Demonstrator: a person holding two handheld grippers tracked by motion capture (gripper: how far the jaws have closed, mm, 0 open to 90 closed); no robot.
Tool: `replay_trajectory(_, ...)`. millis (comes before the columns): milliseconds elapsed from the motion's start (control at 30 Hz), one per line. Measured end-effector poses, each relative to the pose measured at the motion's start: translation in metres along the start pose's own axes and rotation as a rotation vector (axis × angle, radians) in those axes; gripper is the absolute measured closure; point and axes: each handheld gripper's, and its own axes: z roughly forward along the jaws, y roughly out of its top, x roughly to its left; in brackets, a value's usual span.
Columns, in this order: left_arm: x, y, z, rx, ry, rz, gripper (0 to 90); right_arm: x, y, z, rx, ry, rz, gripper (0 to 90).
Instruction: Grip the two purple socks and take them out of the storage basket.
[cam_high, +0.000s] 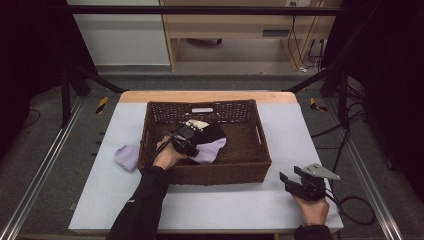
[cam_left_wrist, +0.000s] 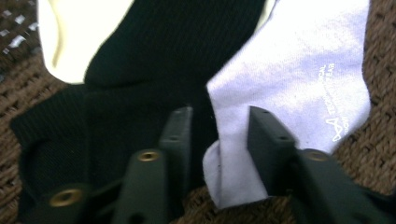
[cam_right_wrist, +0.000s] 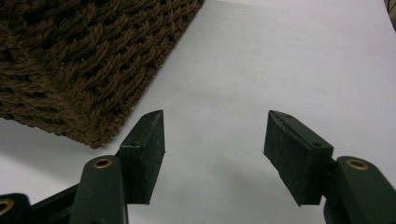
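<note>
A brown wicker basket (cam_high: 220, 172) stands mid-table. Inside it lie a black sock (cam_high: 214, 133), a lavender sock (cam_high: 211, 153) and a cream one (cam_high: 198, 122). My left gripper (cam_high: 194, 148) is down inside the basket over them. In the left gripper view its jaws (cam_left_wrist: 219, 114) stand open astride the near edge of the lavender sock (cam_left_wrist: 299, 74), with the black sock (cam_left_wrist: 154, 56) to the left and the cream sock (cam_left_wrist: 74, 32) beyond. My right gripper (cam_high: 291, 176) rests open on the table by the basket's front right corner, with nothing between its jaws (cam_right_wrist: 215, 121).
A second lavender sock (cam_high: 126, 156) lies on the pale table (cam_high: 225, 205) just left of the basket. The basket's woven corner (cam_right_wrist: 70, 60) is close to the right gripper's left jaw. Metal frame rails and cables run along both sides of the table.
</note>
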Motion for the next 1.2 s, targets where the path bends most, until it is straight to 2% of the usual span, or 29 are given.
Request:
replay_trajectory(133,0.002,0.0,0.0,0.031,-0.03,-0.009,84.4,0.0,0.0,0.0,-0.001,-0.001,0.001,38.5)
replay_trajectory(200,0.002,0.0,0.0,0.03,-0.034,-0.023,89.0,0.0,0.0,0.0,-0.001,-0.001,0.0,38.7)
replay_trajectory(400,0.003,0.0,-0.002,0.011,-0.034,-0.033,89.0,-0.001,0.0,-0.001,-0.005,-0.004,-0.003,38.9)
replay_trajectory(433,0.003,0.0,-0.002,0.011,-0.034,-0.033,88.2,-0.001,0.0,-0.001,-0.005,-0.004,-0.003,38.9)
replay_trajectory(467,0.003,0.001,-0.004,-0.009,-0.026,-0.026,77.7,-0.001,0.0,-0.001,-0.006,-0.003,0.0,38.9)
replay_trajectory(500,0.003,0.001,-0.007,-0.043,-0.06,-0.03,76.2,-0.001,0.0,-0.001,-0.006,-0.002,0.0,38.8)
replay_trajectory(567,0.003,0.002,-0.008,-0.06,-0.066,-0.025,62.5,-0.001,0.0,-0.001,-0.01,-0.004,-0.005,38.8)
replay_trajectory(600,0.003,0.004,-0.01,-0.073,-0.073,-0.029,62.5,-0.001,0.0,-0.001,-0.01,-0.004,-0.005,38.8)
replay_trajectory(667,0.0,0.01,-0.015,-0.112,-0.044,-0.027,49.7,-0.002,0.0,-0.002,-0.008,-0.001,0.005,38.9)
replay_trajectory(767,-0.003,0.016,-0.018,-0.129,-0.046,-0.008,40.2,-0.003,0.0,-0.001,-0.011,-0.005,-0.005,38.9)
replay_trajectory(800,-0.009,0.022,-0.02,-0.13,-0.051,0.005,38.8,-0.002,0.0,-0.001,-0.008,-0.002,0.002,38.9)
replay_trajectory(833,-0.009,0.022,-0.02,-0.13,-0.051,0.005,37.0,-0.002,0.0,-0.001,-0.008,-0.002,0.002,38.9)
replay_trajectory(900,-0.018,0.028,-0.02,-0.137,-0.052,0.038,35.9,-0.002,0.0,-0.002,-0.01,0.0,0.002,38.9)
replay_trajectory(933,-0.025,0.032,-0.016,-0.126,-0.051,0.052,35.7,-0.002,0.0,-0.002,-0.01,0.002,0.005,38.9)
replay_trajectory(1000,-0.027,0.033,-0.012,-0.112,-0.048,0.064,35.7,-0.002,0.0,-0.002,-0.016,0.0,0.001,39.0)
replay_trajectory(1033,-0.028,0.033,-0.007,-0.092,-0.039,0.068,35.7,-0.002,0.0,-0.002,-0.016,0.0,0.001,39.0)
replay_trajectory(1067,-0.028,0.033,0.003,-0.041,-0.038,0.07,35.6,-0.002,0.0,-0.003,-0.014,0.0,-0.002,39.0)
replay_trajectory(1133,-0.027,0.033,0.01,0.016,-0.037,0.067,35.6,-0.003,-0.001,-0.002,-0.013,0.001,-0.001,38.9)
replay_trajectory(1200,-0.027,0.032,0.011,0.029,-0.037,0.068,38.4,-0.003,0.0,-0.002,-0.008,0.005,0.004,39.0)
